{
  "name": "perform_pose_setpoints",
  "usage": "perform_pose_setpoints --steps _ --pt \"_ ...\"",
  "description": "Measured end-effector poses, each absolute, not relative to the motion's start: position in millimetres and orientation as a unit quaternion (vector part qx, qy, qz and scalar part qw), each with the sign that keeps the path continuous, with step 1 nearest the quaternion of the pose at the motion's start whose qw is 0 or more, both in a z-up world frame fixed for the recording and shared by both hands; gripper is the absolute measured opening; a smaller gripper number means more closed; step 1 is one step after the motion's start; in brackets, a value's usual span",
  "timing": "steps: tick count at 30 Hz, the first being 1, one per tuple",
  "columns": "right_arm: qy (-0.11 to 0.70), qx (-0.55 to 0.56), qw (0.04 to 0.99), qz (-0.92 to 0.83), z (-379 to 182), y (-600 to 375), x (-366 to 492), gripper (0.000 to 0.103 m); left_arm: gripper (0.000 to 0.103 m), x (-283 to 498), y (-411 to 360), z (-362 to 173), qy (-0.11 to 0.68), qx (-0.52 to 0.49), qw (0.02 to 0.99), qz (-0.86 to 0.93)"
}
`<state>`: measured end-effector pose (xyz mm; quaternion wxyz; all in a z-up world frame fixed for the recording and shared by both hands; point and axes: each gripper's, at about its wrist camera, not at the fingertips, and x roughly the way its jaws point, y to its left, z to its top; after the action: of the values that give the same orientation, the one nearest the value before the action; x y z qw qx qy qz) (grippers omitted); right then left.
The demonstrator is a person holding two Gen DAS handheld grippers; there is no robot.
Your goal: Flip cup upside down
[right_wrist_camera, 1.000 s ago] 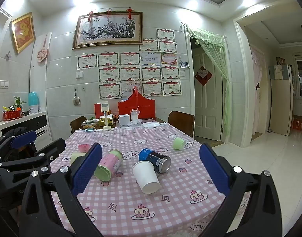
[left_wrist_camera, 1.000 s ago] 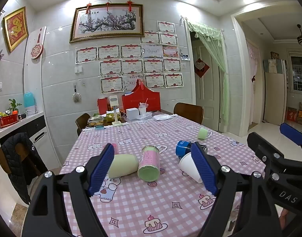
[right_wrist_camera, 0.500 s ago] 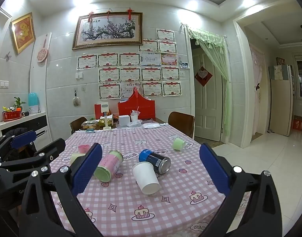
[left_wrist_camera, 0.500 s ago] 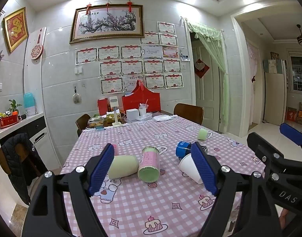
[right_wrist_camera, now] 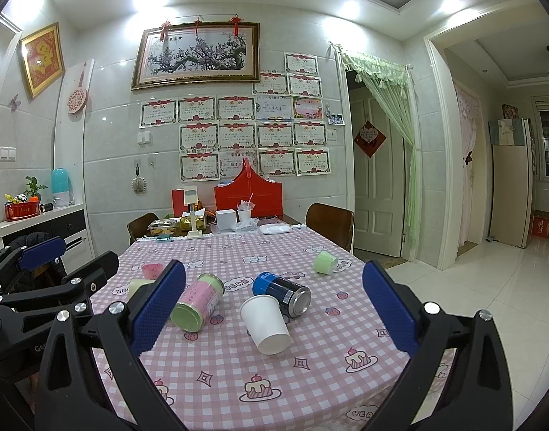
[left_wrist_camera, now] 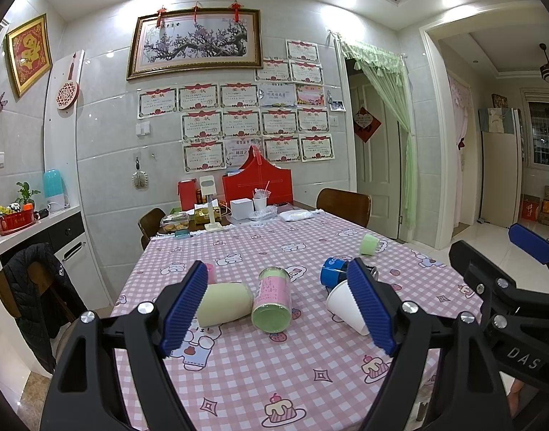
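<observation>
Left gripper (left_wrist_camera: 278,310), black frame with ribbed blue pads, spread wide and empty, held above the near end of a table covered in a pink-and-white checked cloth (left_wrist_camera: 245,366) printed with cartoon cakes. Right gripper (right_wrist_camera: 274,309), same build, also spread wide, holding nothing, poised over the same table end. Letters "DAS" readable on the right gripper's black body in the left wrist view.

Between the right gripper's pads, white paper cup (right_wrist_camera: 268,324) lying on its side on the cloth, open mouth toward the camera; in the left wrist view half hidden behind the blue pad (left_wrist_camera: 341,305). Touching it from behind, blue and black drinks can (right_wrist_camera: 283,291) on its side, white lettering too small to read. To the left, pink-labelled cylindrical canister with pale green ends (right_wrist_camera: 197,302), also toppled, label text illegible. Further left, cream-coloured cup (left_wrist_camera: 224,303) on its side, partly covered by the left pad. Small pink cup (right_wrist_camera: 152,270) mostly hidden. Small pale green cup (right_wrist_camera: 324,262) lying apart, toward the far right edge.

On the cloth, "YEAH" bubbles partly readable. On the tiled wall, rows of red-bordered certificates (right_wrist_camera: 217,136), characters too fine to make out.
</observation>
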<state>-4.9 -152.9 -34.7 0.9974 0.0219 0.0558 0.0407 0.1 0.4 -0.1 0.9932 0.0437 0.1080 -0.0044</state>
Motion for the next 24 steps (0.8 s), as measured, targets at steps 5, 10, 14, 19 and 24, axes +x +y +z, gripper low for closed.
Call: perform_pose_setpoints --steps 5,10,14,19,24 --pt "0.055 0.022 0.997 0.041 -34.6 -152.8 -5.0 0.095 0.079 0.0 0.2 0.1 0.108 0.044 0.993 -0.004" --pt "0.056 0.022 0.997 0.041 -34.7 -152.8 -5.0 0.095 0.079 -0.1 -0.5 0.1 0.108 0.044 0.993 -0.004" --pt "0.056 0.022 0.997 0.041 -34.7 -152.8 -4.6 0.095 0.079 0.4 -2.7 0.2 0.108 0.045 0.993 -0.004" --pt "0.056 0.022 0.997 0.041 -34.5 -152.7 -4.6 0.095 0.079 -0.6 -3.3 1.0 0.110 0.045 0.993 -0.005" --pt "0.057 0.022 0.997 0.041 -34.7 -152.6 -4.3 0.095 0.079 -0.5 -4.5 0.9 0.111 0.045 0.993 -0.005"
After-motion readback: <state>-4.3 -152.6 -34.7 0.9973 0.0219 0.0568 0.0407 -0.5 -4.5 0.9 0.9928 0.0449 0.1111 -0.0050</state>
